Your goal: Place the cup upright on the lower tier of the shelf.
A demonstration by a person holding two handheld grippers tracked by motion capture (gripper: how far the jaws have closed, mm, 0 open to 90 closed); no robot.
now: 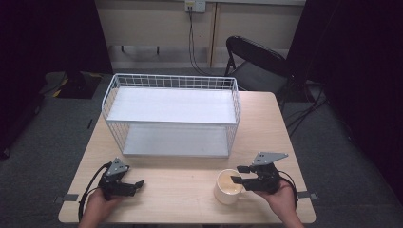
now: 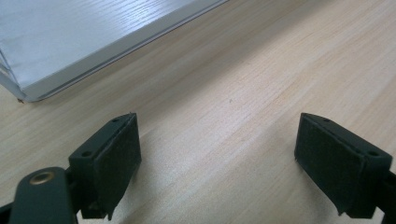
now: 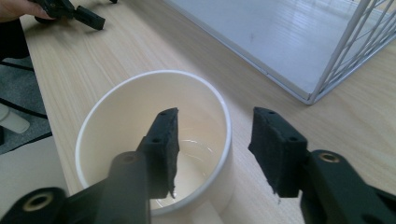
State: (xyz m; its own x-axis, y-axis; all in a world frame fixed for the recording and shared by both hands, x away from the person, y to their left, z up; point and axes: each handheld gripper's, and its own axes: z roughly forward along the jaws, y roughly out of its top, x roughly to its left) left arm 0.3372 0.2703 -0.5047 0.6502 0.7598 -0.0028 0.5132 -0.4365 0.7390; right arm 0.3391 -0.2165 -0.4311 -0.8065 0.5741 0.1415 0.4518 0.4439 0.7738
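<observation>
Bare tabletop point(image 1: 180, 183) between claws; wire shelf rack point(image 1: 172, 115) blocks rear.

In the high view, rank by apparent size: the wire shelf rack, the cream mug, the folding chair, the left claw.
1. wire shelf rack
2. folding chair, though it stands farther off, so it looks smaller than it is
3. cream mug and left claw look alike; no ranking.

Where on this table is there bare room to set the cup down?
Bare tabletop lies between the left tool and the cup, in front of the wire shelf. Both shelf levels are empty. It is crowded only around the right tool.
</observation>
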